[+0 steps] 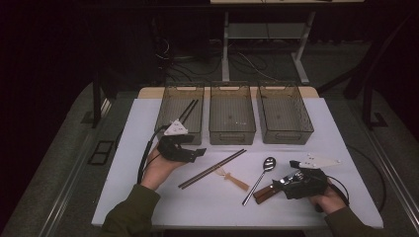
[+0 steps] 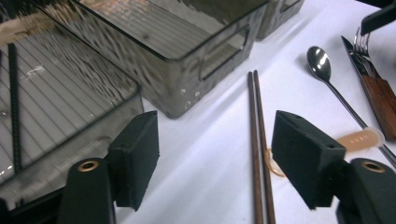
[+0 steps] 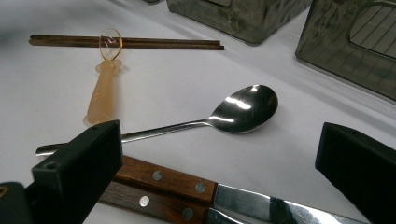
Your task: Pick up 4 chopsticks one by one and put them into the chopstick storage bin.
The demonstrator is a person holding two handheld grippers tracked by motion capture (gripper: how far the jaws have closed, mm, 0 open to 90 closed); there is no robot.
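So far 1 pair of chopsticks (image 1: 189, 111) sits in the left bin (image 1: 170, 96); left gripper (image 2: 212, 161), wide and empty, drops toward the second pair (image 2: 258, 154), right gripper (image 3: 219, 179) open over knife (image 3: 187, 186), spoon (image 3: 219, 116) waiting mid-desk.

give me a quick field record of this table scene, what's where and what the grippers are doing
surface: white table
bins: three clear bins in a row at the far edge; left bin holds a dark chopstick pair; middle bin and right bin look empty
loose items: brown chopsticks, small orange tool, spoon, wooden-handled knife and fork
left gripper: open, fingers astride the brown chopsticks, not pressing them
right gripper: open, over the wooden handles
likely next: left gripper closing on the brown chopsticks
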